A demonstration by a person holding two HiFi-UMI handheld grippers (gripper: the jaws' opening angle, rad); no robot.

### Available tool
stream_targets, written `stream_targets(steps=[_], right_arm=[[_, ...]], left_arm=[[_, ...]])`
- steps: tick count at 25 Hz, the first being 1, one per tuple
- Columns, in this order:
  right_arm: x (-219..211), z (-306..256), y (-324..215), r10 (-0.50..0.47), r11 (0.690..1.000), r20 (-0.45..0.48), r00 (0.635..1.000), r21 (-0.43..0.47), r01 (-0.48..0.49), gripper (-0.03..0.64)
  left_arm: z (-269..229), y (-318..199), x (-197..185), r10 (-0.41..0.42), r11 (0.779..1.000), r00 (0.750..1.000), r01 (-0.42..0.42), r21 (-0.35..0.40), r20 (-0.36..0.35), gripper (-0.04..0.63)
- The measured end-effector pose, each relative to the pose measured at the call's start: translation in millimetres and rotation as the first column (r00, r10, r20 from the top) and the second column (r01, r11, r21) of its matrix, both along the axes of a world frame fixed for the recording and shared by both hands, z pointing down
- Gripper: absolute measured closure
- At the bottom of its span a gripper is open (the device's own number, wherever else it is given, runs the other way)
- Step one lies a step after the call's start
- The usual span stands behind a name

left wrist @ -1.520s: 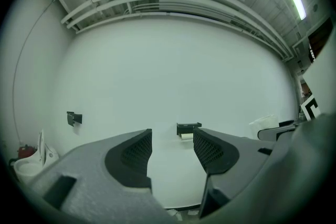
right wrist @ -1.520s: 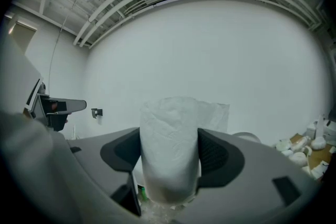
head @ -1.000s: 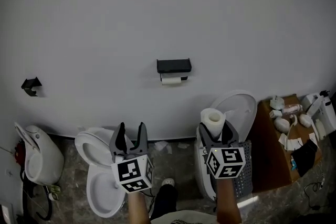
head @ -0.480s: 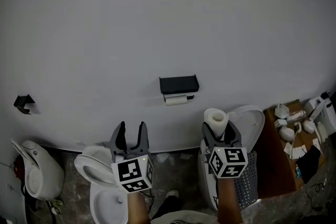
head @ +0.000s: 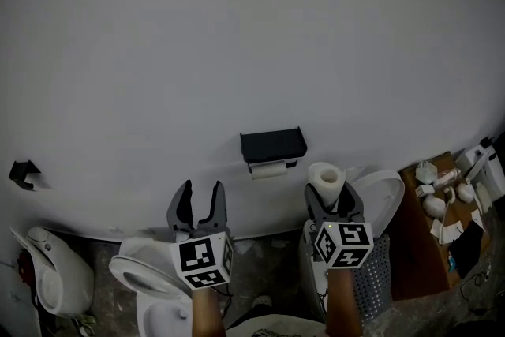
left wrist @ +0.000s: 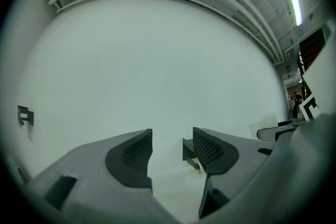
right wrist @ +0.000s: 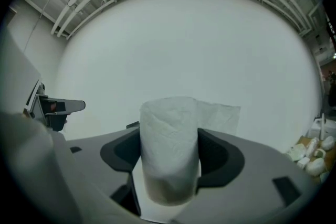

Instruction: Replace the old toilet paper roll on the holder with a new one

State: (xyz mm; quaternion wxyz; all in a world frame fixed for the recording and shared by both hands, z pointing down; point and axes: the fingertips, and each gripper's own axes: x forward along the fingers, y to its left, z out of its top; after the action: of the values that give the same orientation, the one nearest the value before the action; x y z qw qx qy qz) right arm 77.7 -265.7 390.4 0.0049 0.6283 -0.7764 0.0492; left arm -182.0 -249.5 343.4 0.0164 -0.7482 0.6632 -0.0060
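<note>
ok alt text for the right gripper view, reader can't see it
A white toilet paper roll stands upright, clamped between the right gripper's two dark jaws, a loose sheet sticking out to its right. Behind it is a plain white wall, with small white items on a brown surface at the lower right edge.

Dim head view; brighter, green-tinted fisheye gripper views.
In the head view the grey wall (head: 237, 28) is underexposed and darkens toward the corners. Both gripper views curve straight lines near a black circular border. A ceiling light strip (left wrist: 293, 2) glares at the left gripper view's upper right; the roll (right wrist: 169, 149), close to the right gripper view's lens, looks soft.
</note>
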Motion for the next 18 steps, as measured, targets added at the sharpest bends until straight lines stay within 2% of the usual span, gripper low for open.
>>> stream_targets(steps=[11, 18], right_arm=[[4, 8, -24, 0.017, 1.0, -0.013, 1.0, -0.02, -0.017, 0.314], [11, 2, -43, -0.008, 1.0, -0.017, 1.0, -0.023, 0.008, 0.314]], left_arm=[[14, -30, -7, -0.004, 0.999, 1.0, 0.003, -0.033, -0.006, 0.357], [8, -44, 2, -0.02, 0.999, 1.0, 0.02, -0.038, -0.005, 0.357]])
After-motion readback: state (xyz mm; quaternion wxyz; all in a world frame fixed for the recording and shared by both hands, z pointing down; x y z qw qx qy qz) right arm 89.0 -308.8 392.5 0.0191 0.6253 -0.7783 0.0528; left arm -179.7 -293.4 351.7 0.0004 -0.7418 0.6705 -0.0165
